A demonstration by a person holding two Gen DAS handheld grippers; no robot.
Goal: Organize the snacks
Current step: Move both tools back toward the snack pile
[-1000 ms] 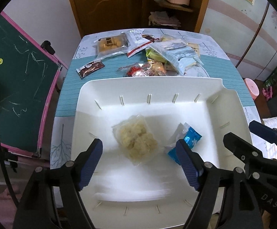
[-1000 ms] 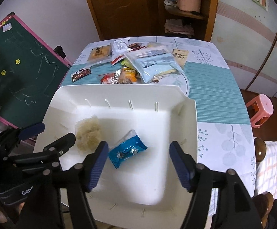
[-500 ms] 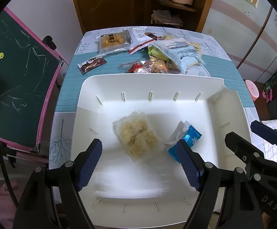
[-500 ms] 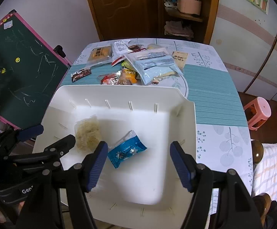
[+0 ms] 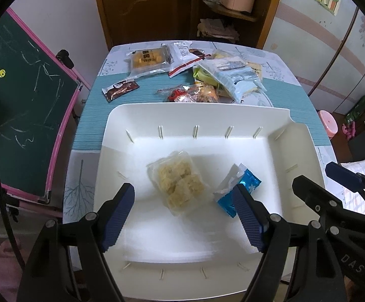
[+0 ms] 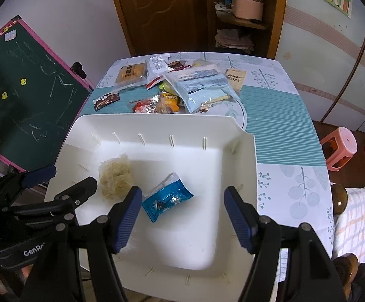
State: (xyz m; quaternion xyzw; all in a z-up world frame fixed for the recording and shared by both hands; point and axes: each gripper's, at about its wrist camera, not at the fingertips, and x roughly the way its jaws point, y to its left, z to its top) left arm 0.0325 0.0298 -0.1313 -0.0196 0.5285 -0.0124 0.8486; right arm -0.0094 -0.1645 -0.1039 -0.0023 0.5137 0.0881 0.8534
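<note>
A white tray [image 5: 137, 115] [image 6: 207, 249] lies on the near part of the table. In it lie a clear bag of pale puffed snacks [image 5: 178, 181] [image 6: 115, 177] and a blue wrapped snack [image 5: 240, 188] [image 6: 166, 200]. My left gripper [image 5: 186, 217] hovers open over the tray's near half, with the clear bag just beyond its fingertips. Beside it my right gripper [image 6: 183, 220] is open too, the blue snack lying just beyond its left finger [image 6: 129, 217]. Nothing sits between either pair of fingers. A pile of snack packets [image 5: 207, 75] [image 6: 177, 85] lies beyond the tray.
A brown sachet [image 5: 120, 89] lies apart at the pile's left. A green chalkboard with a pink frame [image 5: 23, 105] stands left of the table. A pink stool [image 6: 339, 148] stands on the floor at the right. A door and shelf are behind the table.
</note>
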